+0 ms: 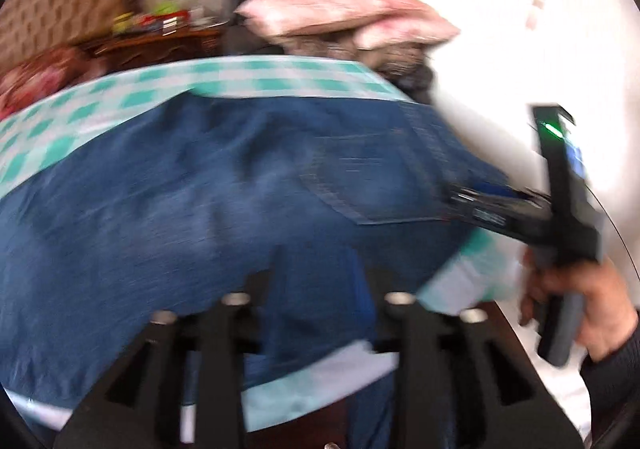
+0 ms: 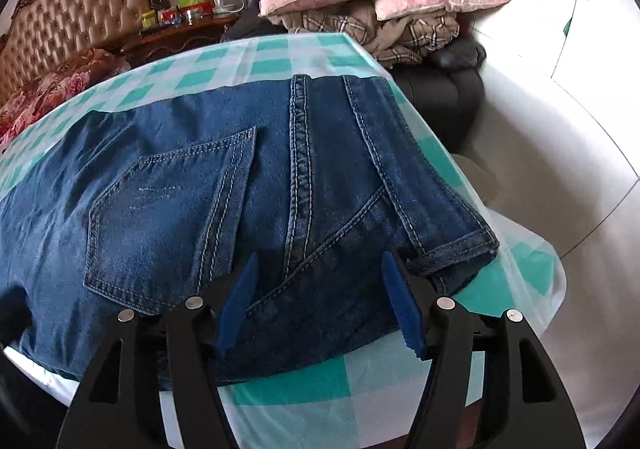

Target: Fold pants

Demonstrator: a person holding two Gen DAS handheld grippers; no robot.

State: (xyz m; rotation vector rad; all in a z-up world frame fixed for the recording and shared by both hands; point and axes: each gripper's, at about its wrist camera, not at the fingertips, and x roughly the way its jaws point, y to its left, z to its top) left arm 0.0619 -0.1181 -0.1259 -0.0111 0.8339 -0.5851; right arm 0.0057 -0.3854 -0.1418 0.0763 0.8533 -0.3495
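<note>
We have the jeans (image 2: 200, 185) folded lengthwise on the checked cloth (image 2: 288, 381), both grippers, left (image 1: 316, 289) and right (image 2: 316, 289), open and empty, crosswise folds remaining.

Left wrist view: wholly motion-blurred. My left tool (image 1: 316, 289) shows smeared fingers, so I cannot tell whether they touch the jeans (image 1: 180, 201). Jeans run off the frame's left edge in both views. Counter (image 2: 304, 385) mostly covered by jeans. Shelf clutter (image 2: 176, 15): too small to identify.
</note>
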